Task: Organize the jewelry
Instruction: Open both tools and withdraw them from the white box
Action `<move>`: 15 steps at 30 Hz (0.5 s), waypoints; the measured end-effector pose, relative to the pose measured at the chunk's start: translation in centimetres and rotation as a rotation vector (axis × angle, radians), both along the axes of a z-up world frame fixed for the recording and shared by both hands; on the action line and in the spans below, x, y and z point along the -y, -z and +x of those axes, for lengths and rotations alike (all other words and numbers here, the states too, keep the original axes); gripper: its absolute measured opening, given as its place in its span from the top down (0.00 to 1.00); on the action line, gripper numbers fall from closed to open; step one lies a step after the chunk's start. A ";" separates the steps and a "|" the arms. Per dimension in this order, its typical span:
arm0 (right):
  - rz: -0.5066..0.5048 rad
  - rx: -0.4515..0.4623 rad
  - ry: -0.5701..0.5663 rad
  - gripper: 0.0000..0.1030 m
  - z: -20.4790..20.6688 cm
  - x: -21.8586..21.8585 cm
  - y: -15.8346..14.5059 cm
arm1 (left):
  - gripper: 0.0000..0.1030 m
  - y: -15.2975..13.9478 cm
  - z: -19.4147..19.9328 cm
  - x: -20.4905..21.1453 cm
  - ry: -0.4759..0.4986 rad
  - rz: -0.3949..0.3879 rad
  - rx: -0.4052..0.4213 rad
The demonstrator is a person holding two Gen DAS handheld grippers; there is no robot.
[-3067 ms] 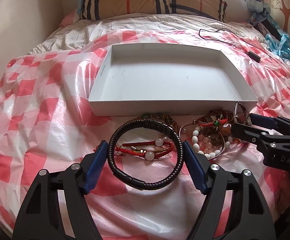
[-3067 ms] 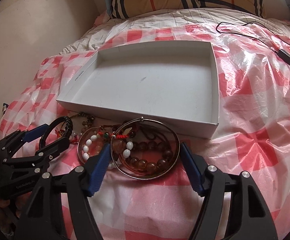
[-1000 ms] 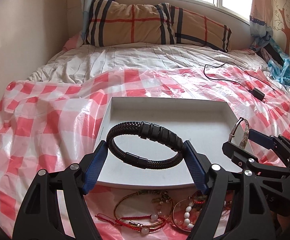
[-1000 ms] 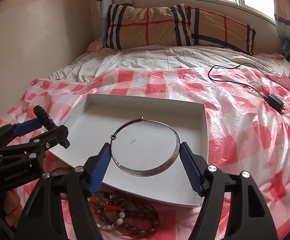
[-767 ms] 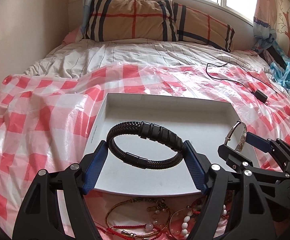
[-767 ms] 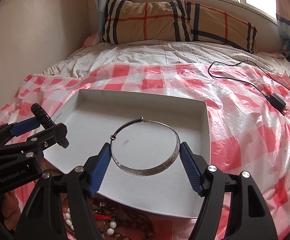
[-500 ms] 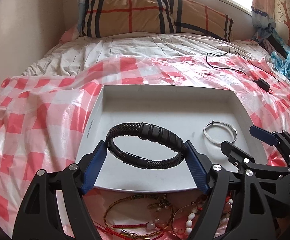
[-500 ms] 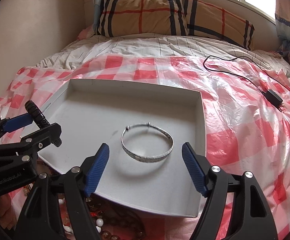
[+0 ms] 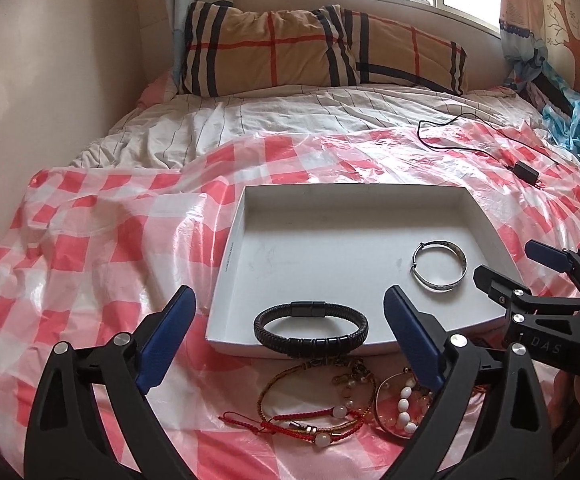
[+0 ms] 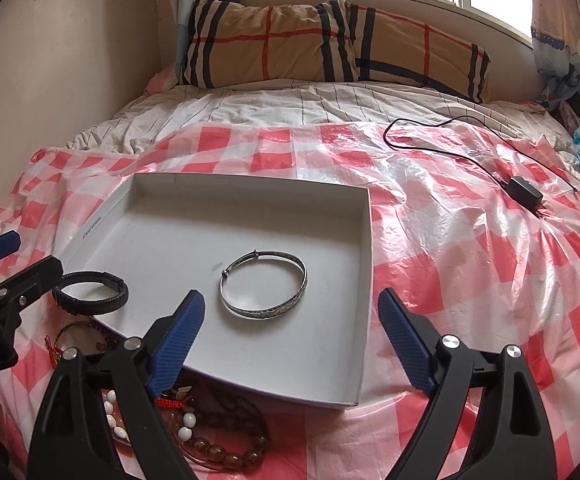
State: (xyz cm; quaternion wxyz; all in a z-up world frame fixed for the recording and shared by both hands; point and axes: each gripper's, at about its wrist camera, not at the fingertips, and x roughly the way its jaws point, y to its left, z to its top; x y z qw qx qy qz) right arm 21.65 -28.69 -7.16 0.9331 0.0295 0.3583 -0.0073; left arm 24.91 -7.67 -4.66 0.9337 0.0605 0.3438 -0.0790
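A: On the bed, over the red-checked plastic sheet (image 9: 90, 248), what sits furthest left?

B: The left gripper (image 9: 290, 334), its jaws spread wide and just been opening, with nothing pinched. The black braided bracelet (image 9: 310, 330) lies free between them, at the near edge of the white box (image 9: 290, 200).

A: Inside the box, then?

B: Its far part rests on the box floor; the near part seems to overlap the front rim, though I cannot tell for sure. In the right wrist view that bracelet (image 10: 90, 299) sits at the box's near left corner.

A: And moving right?

B: The silver bangle (image 10: 264, 289) lies flat on the box floor, toward the right side, well apart from the black one.

A: The right gripper?

B: The right gripper (image 10: 291, 340) hangs over the box's near edge, jaws also spread and just been opening, gripping nothing. The bangle lies beyond its fingertips, untouched.

A: Anything outside the box?

B: A heap of red cord bracelets (image 9: 309, 420) and bead bracelets (image 10: 210, 436) on the sheet just in front of it. Far right, a black cable with an adapter (image 10: 523, 192).
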 end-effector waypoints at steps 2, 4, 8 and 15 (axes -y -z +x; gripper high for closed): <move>-0.001 0.004 -0.004 0.16 -0.2 -0.2 -0.1 | 0.10 -0.3 -0.4 -0.3 0.001 -0.001 0.003; -0.002 0.017 -0.008 0.15 -0.6 -0.4 -0.5 | 0.10 -0.6 -1.0 -0.8 0.003 -0.002 0.013; 0.000 0.040 -0.015 0.13 -1.4 -0.9 -1.2 | 0.08 -1.2 -1.7 -1.6 0.005 -0.008 0.019; 0.042 0.051 0.006 0.12 -3.2 -0.5 -1.8 | 0.07 -1.7 -3.5 -2.8 0.020 -0.004 0.019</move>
